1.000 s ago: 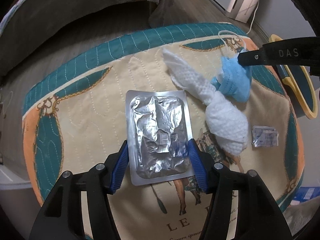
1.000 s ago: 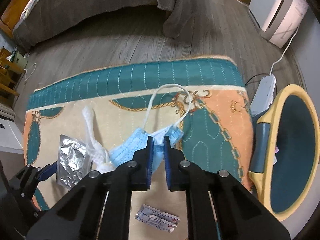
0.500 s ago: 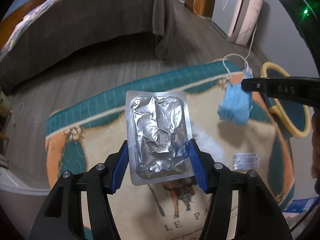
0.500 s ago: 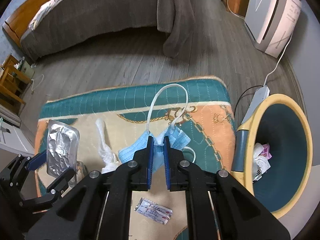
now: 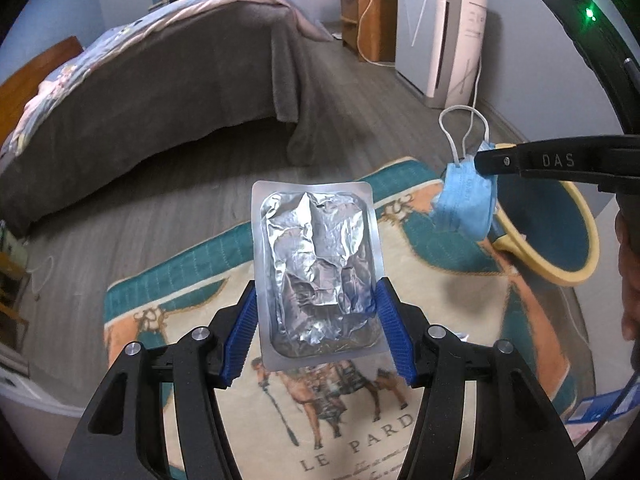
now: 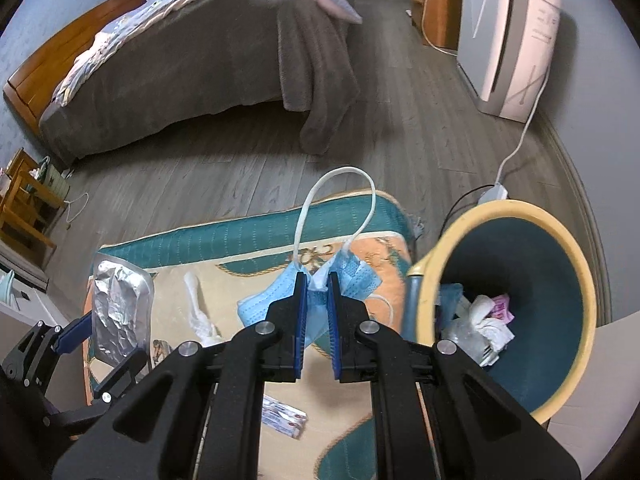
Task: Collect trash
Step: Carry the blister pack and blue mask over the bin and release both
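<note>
The yellow-rimmed bin (image 6: 568, 236) with a teal inside stands just beside the patterned rug (image 6: 248, 236) and holds crumpled white tissue (image 6: 486, 320), a pink scrap and a clear wrapper. The left gripper (image 5: 316, 322) has its blue fingers (image 5: 240, 328) spread wide and clamped on the two long edges of a silver foil blister pack (image 5: 318, 268), held upright above the rug. The right gripper (image 6: 318, 280) has its fingers nearly together, pinching a blue face mask (image 6: 260, 304) that hangs between them near the bin's rim, while a twisted white tissue (image 6: 200, 312) and a small packet (image 6: 282, 420) lie on the rug.
</note>
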Motion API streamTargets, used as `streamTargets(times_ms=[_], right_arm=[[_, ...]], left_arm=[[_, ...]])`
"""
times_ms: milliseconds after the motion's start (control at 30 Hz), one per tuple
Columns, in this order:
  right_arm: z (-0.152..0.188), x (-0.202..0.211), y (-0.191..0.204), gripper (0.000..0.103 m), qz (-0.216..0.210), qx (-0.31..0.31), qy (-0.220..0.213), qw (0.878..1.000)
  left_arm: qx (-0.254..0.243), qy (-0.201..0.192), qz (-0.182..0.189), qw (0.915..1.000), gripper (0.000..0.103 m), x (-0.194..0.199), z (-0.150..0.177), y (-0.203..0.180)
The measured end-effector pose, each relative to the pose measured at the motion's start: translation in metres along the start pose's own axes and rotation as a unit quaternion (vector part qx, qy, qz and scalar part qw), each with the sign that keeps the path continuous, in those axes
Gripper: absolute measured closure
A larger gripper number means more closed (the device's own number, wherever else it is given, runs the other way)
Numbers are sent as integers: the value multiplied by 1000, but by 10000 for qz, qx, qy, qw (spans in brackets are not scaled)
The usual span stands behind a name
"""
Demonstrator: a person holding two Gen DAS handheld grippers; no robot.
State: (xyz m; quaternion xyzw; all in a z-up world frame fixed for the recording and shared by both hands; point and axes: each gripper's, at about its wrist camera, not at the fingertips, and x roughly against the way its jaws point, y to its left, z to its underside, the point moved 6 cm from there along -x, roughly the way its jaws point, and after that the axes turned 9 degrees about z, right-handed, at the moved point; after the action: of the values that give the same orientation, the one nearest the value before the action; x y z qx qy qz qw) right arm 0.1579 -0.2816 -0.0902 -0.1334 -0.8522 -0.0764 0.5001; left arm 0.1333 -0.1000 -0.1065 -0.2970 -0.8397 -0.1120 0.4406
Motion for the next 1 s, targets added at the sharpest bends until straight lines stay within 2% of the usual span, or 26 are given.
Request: streamTargets(times_ms=[733, 1000], right_arm=[[8, 12, -94, 94, 315, -450, -103, 9984], [16, 4, -151, 94, 671, -782, -25, 9947]], left_arm=[[-362, -6, 218, 9991, 44, -22, -23, -60], [-842, -17, 340, 9959, 44, -29, -29, -105]])
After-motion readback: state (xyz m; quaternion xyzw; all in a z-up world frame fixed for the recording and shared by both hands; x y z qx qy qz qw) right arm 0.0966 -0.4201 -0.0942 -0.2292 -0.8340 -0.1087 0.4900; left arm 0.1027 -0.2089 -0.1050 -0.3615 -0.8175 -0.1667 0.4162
